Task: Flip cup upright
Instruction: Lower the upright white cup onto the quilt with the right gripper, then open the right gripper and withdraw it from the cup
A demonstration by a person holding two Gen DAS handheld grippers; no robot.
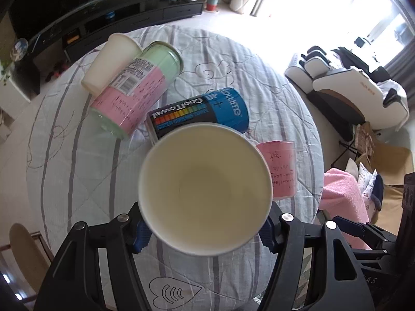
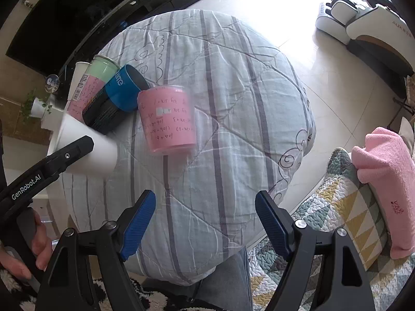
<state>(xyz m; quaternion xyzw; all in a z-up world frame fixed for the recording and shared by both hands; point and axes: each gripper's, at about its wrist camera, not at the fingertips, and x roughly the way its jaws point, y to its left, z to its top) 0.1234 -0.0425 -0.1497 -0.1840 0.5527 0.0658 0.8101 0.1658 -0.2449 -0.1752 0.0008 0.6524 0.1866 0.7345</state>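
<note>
My left gripper (image 1: 203,229) is shut on a white paper cup (image 1: 205,189), its open mouth facing the camera; in the right wrist view the same cup (image 2: 85,153) is held above the table's left side with the left gripper's finger (image 2: 77,147) on it. A pink cup (image 2: 167,119) stands upside down on the table, also seen in the left wrist view (image 1: 281,171). My right gripper (image 2: 206,223) is open and empty, above the near part of the table, short of the pink cup.
The round table has a grey striped quilted cover (image 2: 233,103). A blue and black CoolTowel can (image 1: 197,114), a pink and green cylinder (image 1: 137,88) and another white cup (image 1: 111,62) lie on their sides. A pink towel (image 2: 389,181) lies on a quilted seat at right.
</note>
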